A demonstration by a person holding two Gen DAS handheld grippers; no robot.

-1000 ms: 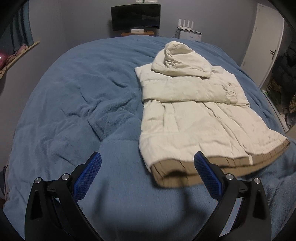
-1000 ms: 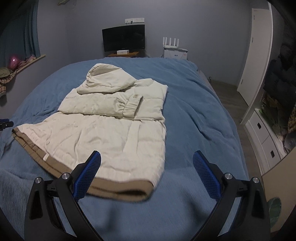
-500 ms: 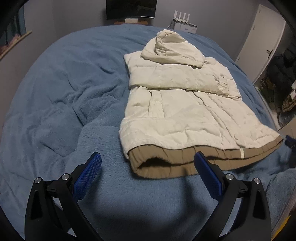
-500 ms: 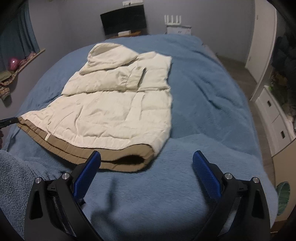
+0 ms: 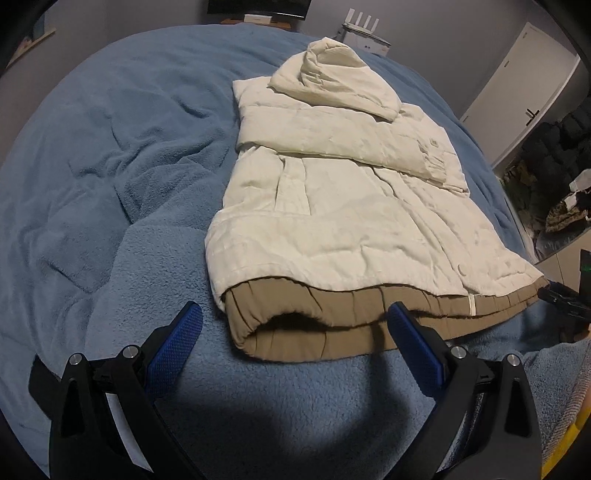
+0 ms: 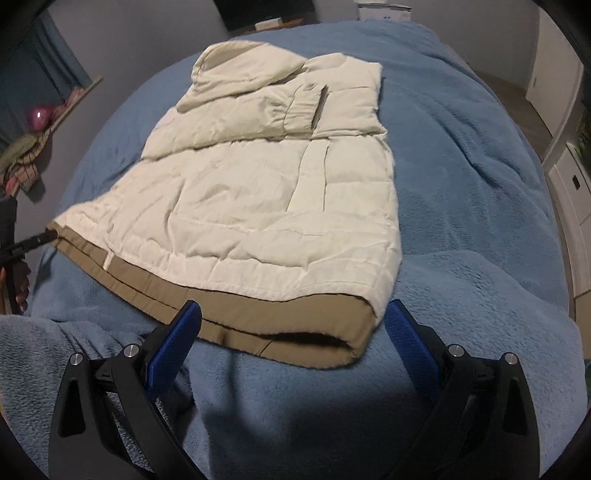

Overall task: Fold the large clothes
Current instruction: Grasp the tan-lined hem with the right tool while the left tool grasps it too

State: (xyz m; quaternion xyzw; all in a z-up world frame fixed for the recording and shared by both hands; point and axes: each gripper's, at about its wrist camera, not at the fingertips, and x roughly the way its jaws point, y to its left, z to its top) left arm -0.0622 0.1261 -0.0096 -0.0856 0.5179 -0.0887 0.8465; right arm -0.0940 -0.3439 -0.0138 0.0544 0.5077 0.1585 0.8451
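A cream hooded puffer jacket [image 5: 343, 206] with a tan lining lies flat on the blue bed [image 5: 110, 155], sleeves folded across the chest and hood on top. My left gripper [image 5: 295, 343] is open, just short of the jacket's tan hem at its left corner. The jacket shows in the right wrist view [image 6: 266, 199] too. My right gripper [image 6: 291, 332] is open, its pads either side of the hem's right corner, which lies between them. Neither gripper holds anything.
A monitor and a white router [image 5: 364, 31] stand beyond the bed's far end. A white door [image 5: 524, 96] and drawers [image 6: 569, 192] are to the right. A window ledge with clutter [image 6: 37, 122] is at left.
Both grippers have moved forward and lower toward the jacket's hem; the hem now lies close to the fingertips. Both stay open.
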